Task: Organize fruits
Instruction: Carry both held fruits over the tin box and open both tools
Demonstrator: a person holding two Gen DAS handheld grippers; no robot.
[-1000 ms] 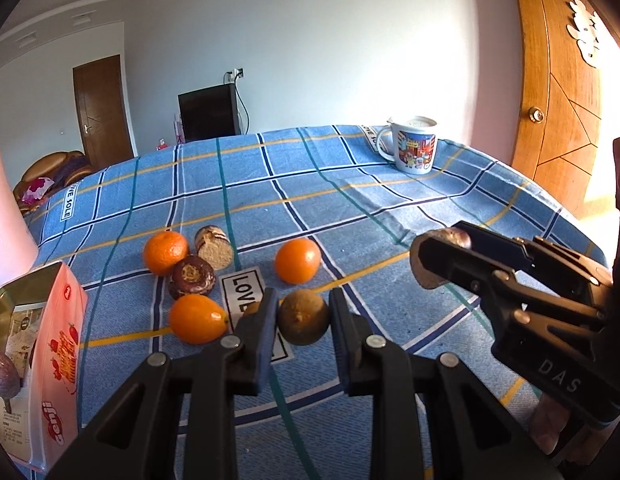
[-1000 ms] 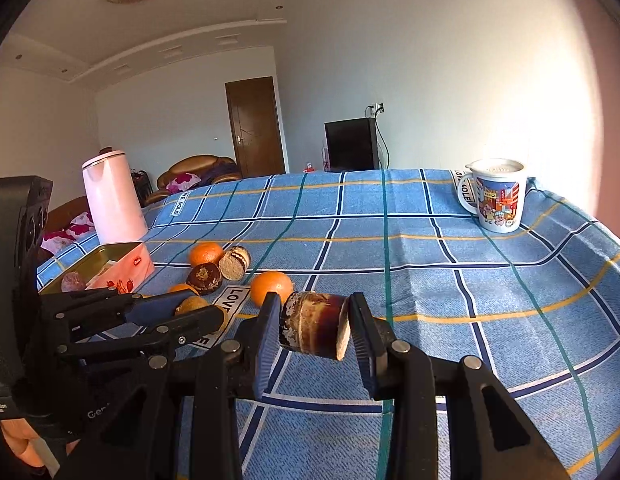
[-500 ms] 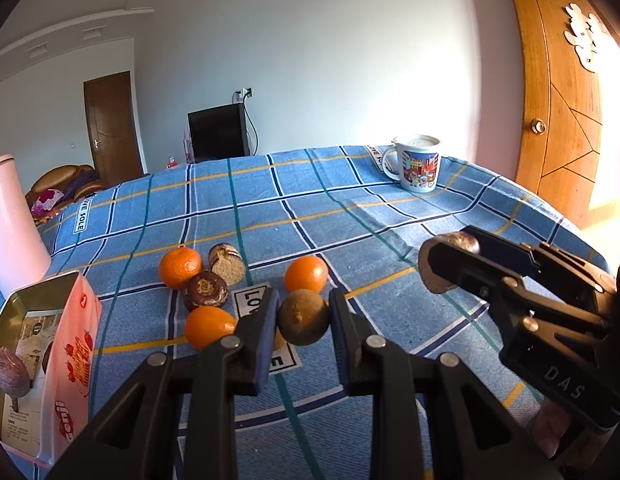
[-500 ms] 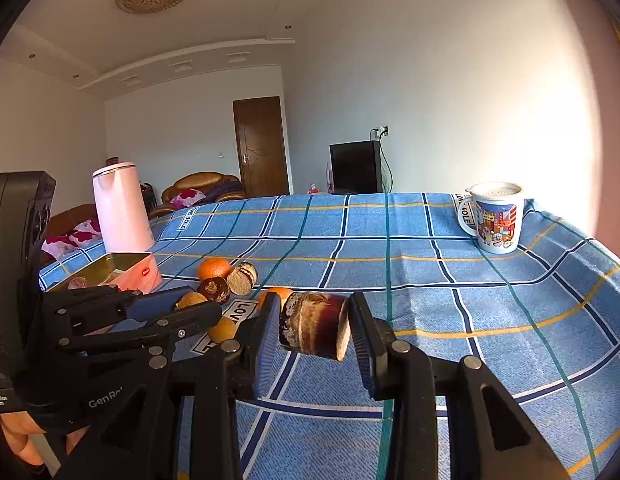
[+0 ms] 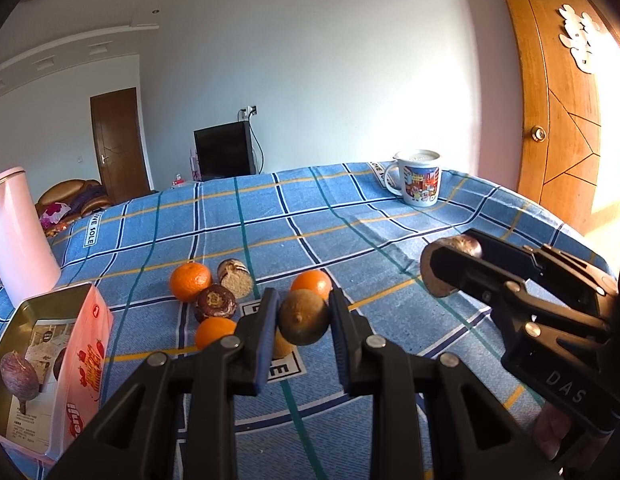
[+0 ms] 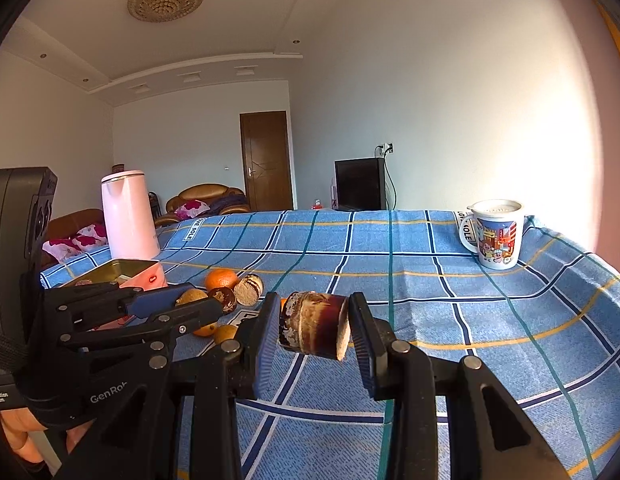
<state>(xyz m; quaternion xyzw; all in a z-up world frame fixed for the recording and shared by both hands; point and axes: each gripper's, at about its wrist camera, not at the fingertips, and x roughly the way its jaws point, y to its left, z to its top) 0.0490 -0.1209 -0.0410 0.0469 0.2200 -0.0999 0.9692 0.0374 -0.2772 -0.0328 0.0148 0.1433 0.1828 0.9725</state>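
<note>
I had both tongs raised over the bench (image 5: 390, 216), which wore a blue plaid cloth. At its left edge stood a pink kettle (image 6: 127, 216) and an open tin (image 5: 41, 320) with a purple fruit inside. A printed mug (image 6: 496, 236) sat far right. My right tongs (image 6: 314, 328) were clamped on a cut brown fruit piece (image 6: 314, 330); my left tongs (image 5: 303, 318) were closed around a brown-green round fruit (image 5: 303, 320). Three oranges (image 5: 189, 281) and two brown fruits lay clustered beyond
</note>
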